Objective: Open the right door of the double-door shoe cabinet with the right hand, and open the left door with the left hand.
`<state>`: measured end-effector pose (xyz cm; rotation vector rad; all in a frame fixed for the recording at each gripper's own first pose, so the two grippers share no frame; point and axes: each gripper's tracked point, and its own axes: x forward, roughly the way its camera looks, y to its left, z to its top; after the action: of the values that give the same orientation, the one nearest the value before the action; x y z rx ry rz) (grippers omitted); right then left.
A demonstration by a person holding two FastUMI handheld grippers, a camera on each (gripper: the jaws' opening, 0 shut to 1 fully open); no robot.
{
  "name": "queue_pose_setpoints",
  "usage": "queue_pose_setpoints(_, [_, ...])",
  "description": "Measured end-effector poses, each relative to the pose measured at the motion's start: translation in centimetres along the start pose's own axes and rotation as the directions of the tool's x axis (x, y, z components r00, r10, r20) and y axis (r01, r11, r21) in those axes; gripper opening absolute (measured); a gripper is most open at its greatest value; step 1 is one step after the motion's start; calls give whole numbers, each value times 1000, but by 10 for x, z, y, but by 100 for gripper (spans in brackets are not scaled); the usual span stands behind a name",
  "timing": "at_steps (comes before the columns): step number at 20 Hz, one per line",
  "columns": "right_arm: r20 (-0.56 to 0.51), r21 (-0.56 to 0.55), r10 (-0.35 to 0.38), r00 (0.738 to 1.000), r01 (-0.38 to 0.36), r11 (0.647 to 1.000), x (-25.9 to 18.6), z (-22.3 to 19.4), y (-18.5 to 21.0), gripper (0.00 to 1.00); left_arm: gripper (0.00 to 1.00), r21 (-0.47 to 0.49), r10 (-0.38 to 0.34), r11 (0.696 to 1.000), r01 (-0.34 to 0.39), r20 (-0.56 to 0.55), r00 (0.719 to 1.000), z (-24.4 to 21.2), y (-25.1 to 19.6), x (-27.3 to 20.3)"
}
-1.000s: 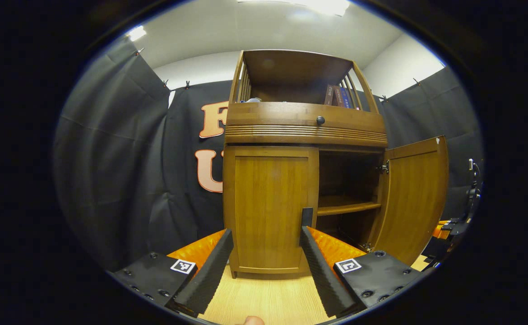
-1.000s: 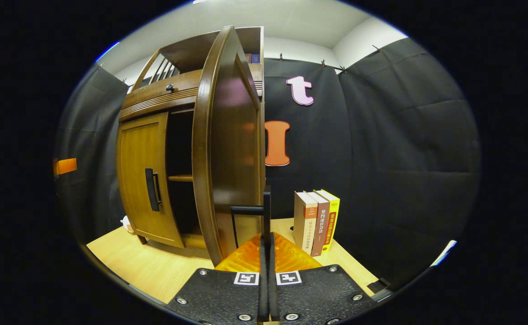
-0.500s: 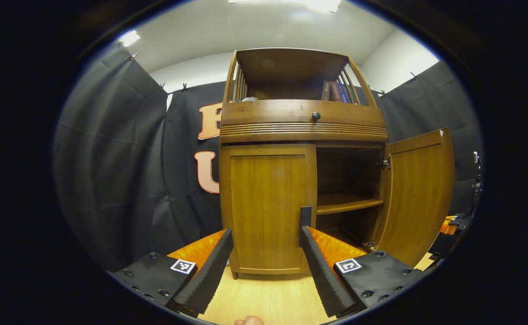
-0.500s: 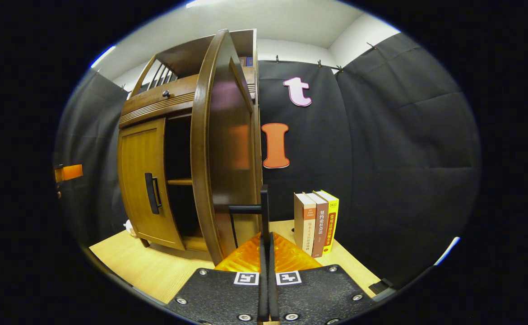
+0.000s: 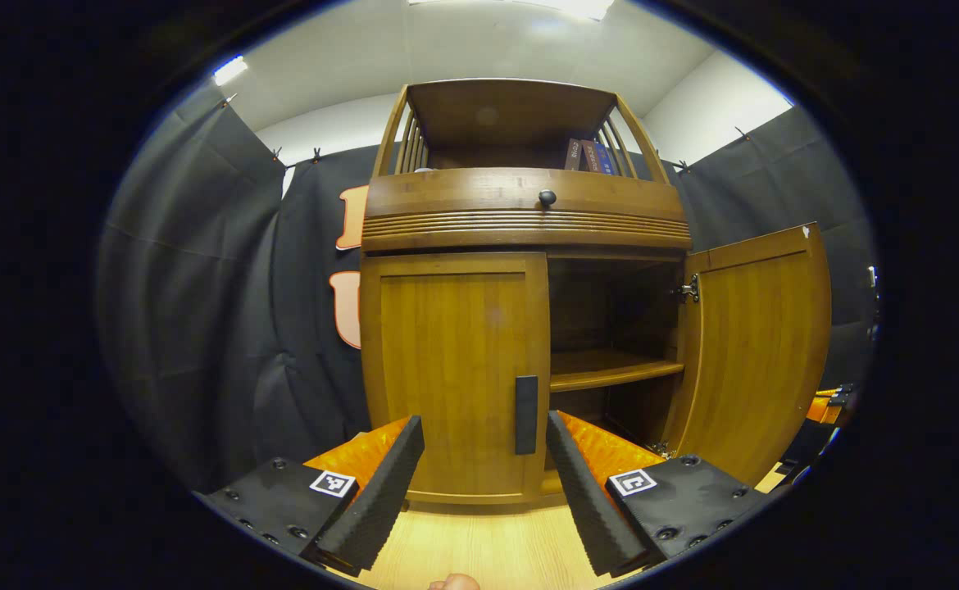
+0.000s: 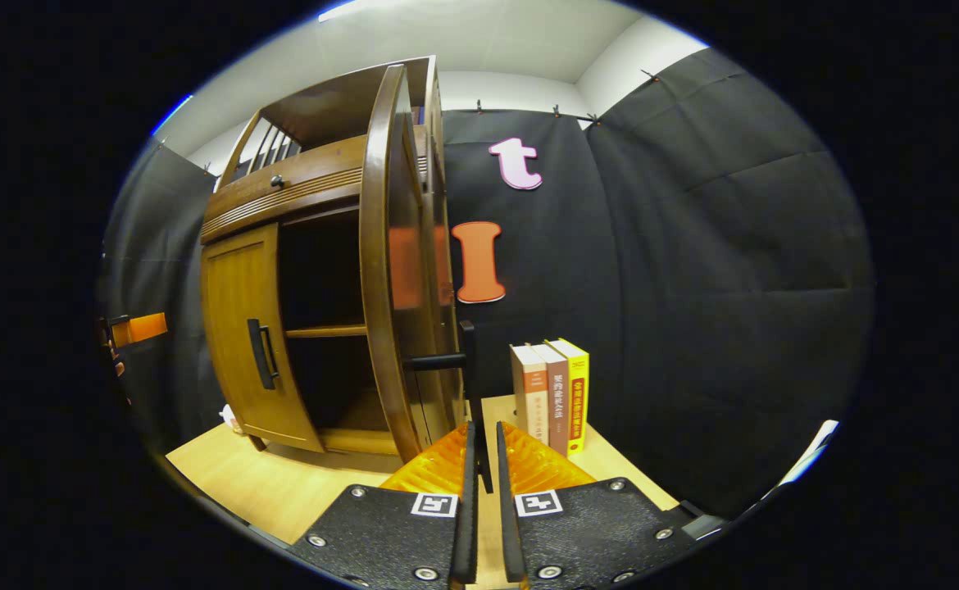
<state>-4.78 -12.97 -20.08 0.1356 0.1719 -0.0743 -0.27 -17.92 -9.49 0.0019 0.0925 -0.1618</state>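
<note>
While right gripper (image 6: pixel 480 459) sits narrowly parted at right-door handle (image 6: pixel 470 385) (contact unclear), left gripper (image 5: pixel 479 459) gapes wide.

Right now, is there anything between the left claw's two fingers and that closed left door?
Nothing: in the left gripper view the left claw hangs open before the left door, its handle framed between the fingers, untouched.

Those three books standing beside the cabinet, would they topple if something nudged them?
Probably. The three books stand upright on the table with no bookend visible, so a sideways push would likely tip them. They look stiff and fairly thick, so they would probably fall flat rather than bend.
</note>
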Motion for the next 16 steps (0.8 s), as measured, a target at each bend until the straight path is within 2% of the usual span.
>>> queue_pose_setpoints(2, [-4, 5, 9, 1000, -9, 1000, -5, -1, -4, 15, 99, -3, -13, 1000, 13, 5, 1000, -4, -8, 12])
queue_pose_setpoints(4, [-2, -12, -14, 1000, 14, 1000, -7, -5, -13, 22, 99, -4, -18, 1000, 18, -3, 1000, -10, -15, 29])
queue_pose_setpoints(5, [7, -28, -28, 1000, 28, 999, -6, -2, -17, 23, 99, -2, -23, 1000, 23, -8, 1000, -15, -19, 38])
queue_pose_setpoints(6, [16, -41, -41, 999, 42, 998, -8, -1, -22, 19, 99, 0, -28, 1000, 28, -16, 999, -21, -23, 47])
queue_pose_setpoints(7, [24, -50, -51, 998, 52, 997, -9, 1, -25, 28, 99, 2, -28, 1000, 28, -23, 999, -27, -25, 55])
queue_pose_setpoints(8, [32, -57, -58, 998, 60, 997, -9, 2, -28, 25, 99, 2, -26, 1000, 26, -27, 999, -31, -25, 62])
queue_pose_setpoints(10, [45, -66, -72, 996, 75, 995, -9, 6, -33, 38, 96, 10, -26, 1000, 26, -34, 999, -37, -26, 78])
queue_pose_setpoints(12, [52, -61, -83, 995, 86, 994, -9, 8, -37, 53, 99, 12, -14, 1000, 15, -54, 998, -49, -26, 92])
queue_pose_setpoints(13, [54, -56, -86, 995, 89, 994, -8, 8, -39, 49, 100, 4, -15, 1000, 15, -62, 998, -54, -27, 103])
queue_pose_setpoints(14, [56, -53, -89, 994, 92, 994, -7, 9, -41, 52, 100, -7, -18, 1000, 18, -76, 997, -60, -26, 109])
queue_pose_setpoints(15, [60, -51, -91, 994, 95, 994, -6, 10, -43, 47, 100, -21, -26, 999, 24, -86, 996, -67, -26, 118])
queue_pose_setpoints(16, [63, -50, -97, 993, 101, 994, -6, 11, -45, 60, 100, -35, -35, 999, 31, -96, 995, -74, -27, 125])
